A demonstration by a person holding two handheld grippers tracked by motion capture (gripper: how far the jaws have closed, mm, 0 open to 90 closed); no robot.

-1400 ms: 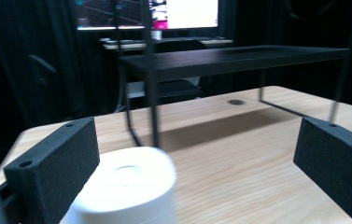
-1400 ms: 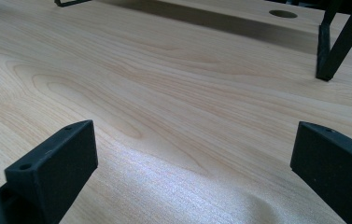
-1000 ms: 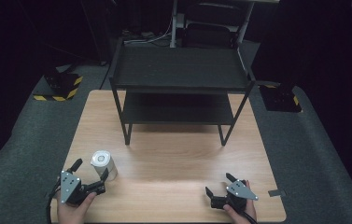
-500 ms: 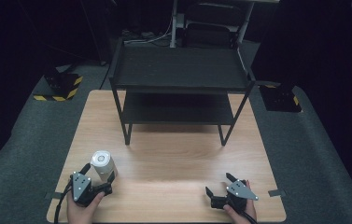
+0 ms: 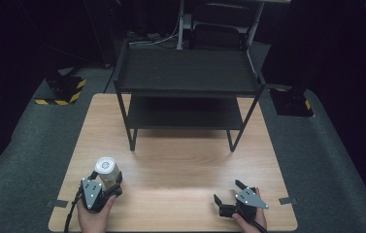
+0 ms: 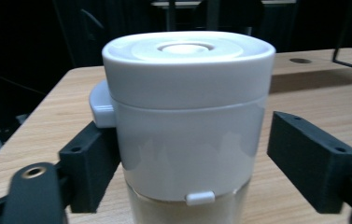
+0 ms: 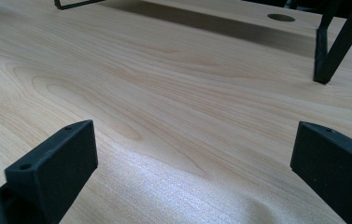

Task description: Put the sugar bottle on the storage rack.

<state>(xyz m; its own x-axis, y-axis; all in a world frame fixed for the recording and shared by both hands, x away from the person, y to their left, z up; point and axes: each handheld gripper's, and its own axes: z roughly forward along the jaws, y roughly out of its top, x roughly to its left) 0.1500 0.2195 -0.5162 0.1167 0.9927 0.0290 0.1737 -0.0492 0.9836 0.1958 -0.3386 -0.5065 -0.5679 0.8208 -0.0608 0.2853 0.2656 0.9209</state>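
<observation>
A jar [image 5: 105, 167] with a white lid and clear body stands upright on the wooden table [image 5: 185, 160] at the front left. My left gripper [image 5: 107, 183] reaches around its lower part. In the left gripper view the jar [image 6: 187, 116] sits between the jaws of the left gripper [image 6: 187, 140], which have just been closing. The left jaw lies against the jar's side, while a sliver of table shows between the jar and the right jaw. My right gripper [image 5: 226, 191] rests at the front right, open. In the right gripper view nothing but bare wood lies between the jaws of the right gripper [image 7: 192, 140].
A black two-tier metal rack [image 5: 185, 73] stands at the back middle of the table, its legs [image 7: 325, 56] ahead of the right gripper. Grey carpet surrounds the table. Black-and-yellow striped blocks [image 5: 64, 92] lie on the floor at both far sides.
My left gripper has moved in toward the jar and now has it between its jaws, which have narrowed. The right gripper has stayed put.
</observation>
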